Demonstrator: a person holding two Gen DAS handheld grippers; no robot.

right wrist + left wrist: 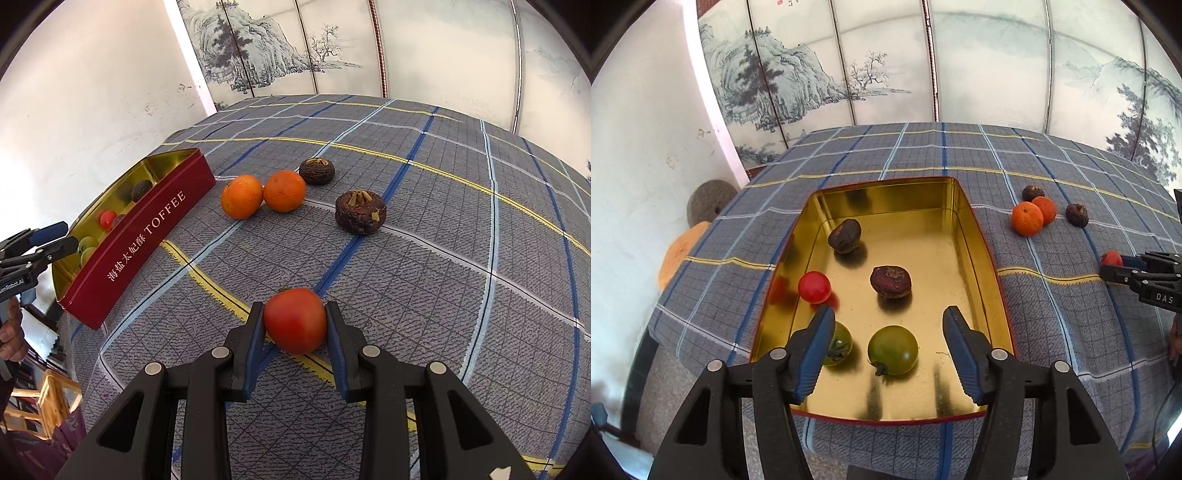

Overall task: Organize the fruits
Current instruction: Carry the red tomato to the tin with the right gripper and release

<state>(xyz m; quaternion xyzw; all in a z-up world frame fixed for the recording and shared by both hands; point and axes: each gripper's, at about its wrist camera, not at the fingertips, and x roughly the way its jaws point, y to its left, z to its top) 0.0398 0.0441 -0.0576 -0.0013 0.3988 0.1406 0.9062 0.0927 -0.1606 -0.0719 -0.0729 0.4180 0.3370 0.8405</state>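
A red toffee tin (982,236) with a gold inside lies open on the checked cloth; it also shows in the right wrist view (155,218). It holds two green tomatoes (893,350), a small red tomato (814,287) and two dark brown fruits (890,281). My left gripper (888,332) is open and empty above the tin's near end. My right gripper (295,325) is shut on a red tomato (295,320) at the cloth. Two oranges (242,196) and two dark brown fruits (360,211) lie on the cloth beyond it.
The table's left edge drops off near the white wall (92,92). A painted folding screen (923,66) stands behind the table. A wooden chair (48,402) is at lower left, beside the table.
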